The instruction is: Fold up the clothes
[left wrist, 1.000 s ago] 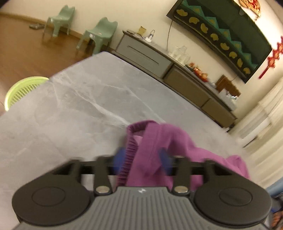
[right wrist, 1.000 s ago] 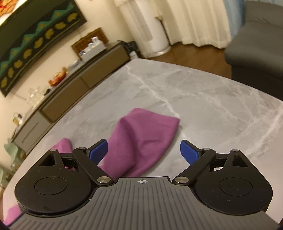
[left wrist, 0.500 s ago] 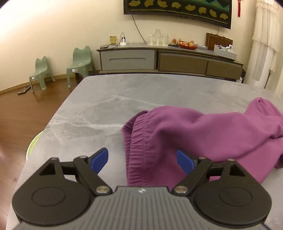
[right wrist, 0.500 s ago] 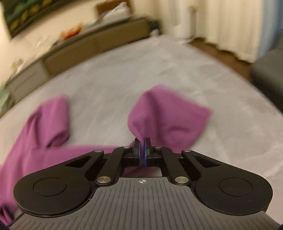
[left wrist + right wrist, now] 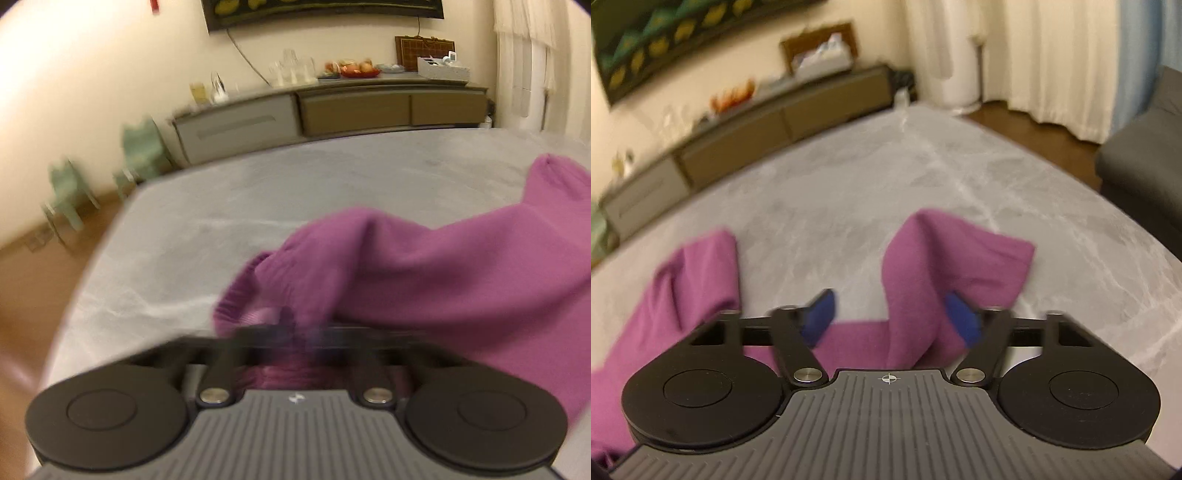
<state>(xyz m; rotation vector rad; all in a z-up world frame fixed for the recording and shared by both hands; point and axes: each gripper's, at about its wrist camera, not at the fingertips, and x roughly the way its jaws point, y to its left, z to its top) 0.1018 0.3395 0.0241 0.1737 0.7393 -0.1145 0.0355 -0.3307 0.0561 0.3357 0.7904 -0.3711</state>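
Grey marbled bench (image 5: 849, 192) carries one purple garment (image 5: 443, 273), looks like sweatpants, lying rumpled and spread, not folded: one leg end (image 5: 960, 251) ahead of the right gripper, the other leg (image 5: 698, 273) off to its left, ribbed waistband (image 5: 236, 295) at the left gripper. Left gripper (image 5: 295, 328) is blurred; its fingers look drawn together at the waistband with cloth bunched around them, likely clenched on it, but blur stops me being sure, so cannot tell. Right gripper (image 5: 890, 317) is released, blue pads (image 5: 820, 314) apart, with a raised ridge of the leg cloth standing between them, not pinched. Step in hand, as I judge: getting holds on waistband and leg to straighten or lay the garment for a fold. Next move calls for the right gripper closing on that ridge, then both pulling the cloth flat. No brand, label or readable writing anywhere; only small crosshair marks on gripper bodies.
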